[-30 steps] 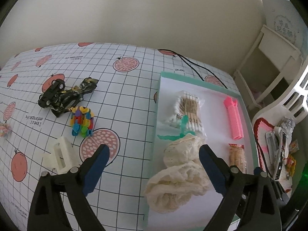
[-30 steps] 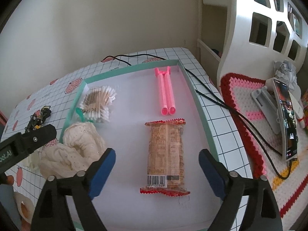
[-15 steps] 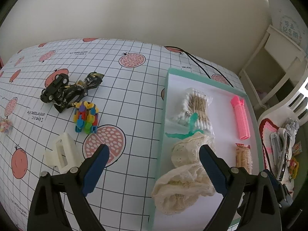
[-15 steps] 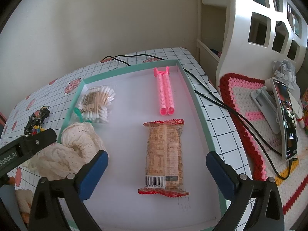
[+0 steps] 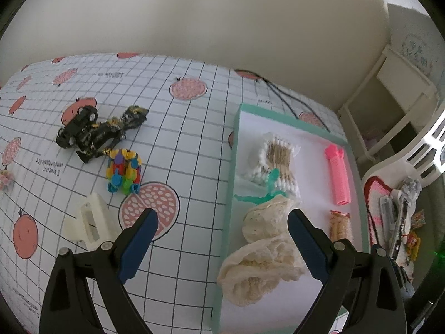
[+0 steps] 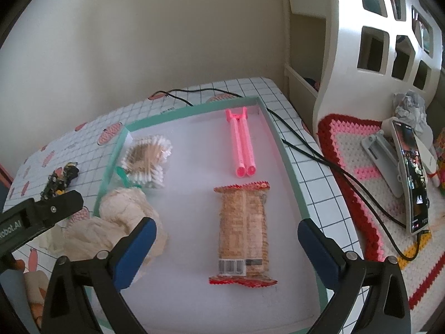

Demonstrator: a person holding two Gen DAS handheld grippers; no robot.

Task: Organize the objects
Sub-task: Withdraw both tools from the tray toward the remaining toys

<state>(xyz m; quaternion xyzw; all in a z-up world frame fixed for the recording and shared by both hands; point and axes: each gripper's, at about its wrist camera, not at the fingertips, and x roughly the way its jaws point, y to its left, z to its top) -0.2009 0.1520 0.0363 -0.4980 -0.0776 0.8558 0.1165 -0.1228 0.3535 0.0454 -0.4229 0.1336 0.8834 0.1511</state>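
left hand-held gripper (image 5: pixel 221 239): held wide apart, empty, over the tray (image 5: pixel 228 217) edge | right hand-held gripper (image 6: pixel 224 246): spread wide, empty, above the cracker packet (image 6: pixel 242 233) | in tray: cream cloth (image 5: pixel 264 253), cotton swabs (image 5: pixel 274 164), pink roller (image 5: pixel 337 178) | on worktop (image 5: pixel 189 144): toy cars (image 5: pixel 96 130), colourful toy (image 5: pixel 124 172), white clip (image 5: pixel 90 222)

— How's my feed looking on your end?

— Soft, even daylight, fairly dim, with no hard shadows on the worktop (image 5: pixel 194 144). The white tray floor (image 6: pixel 194 194) looks slightly washed out.

— I'm seeing heavy fisheye bending and black corners in both views.

— Same here, with mild softness throughout and smeared detail near the rims.
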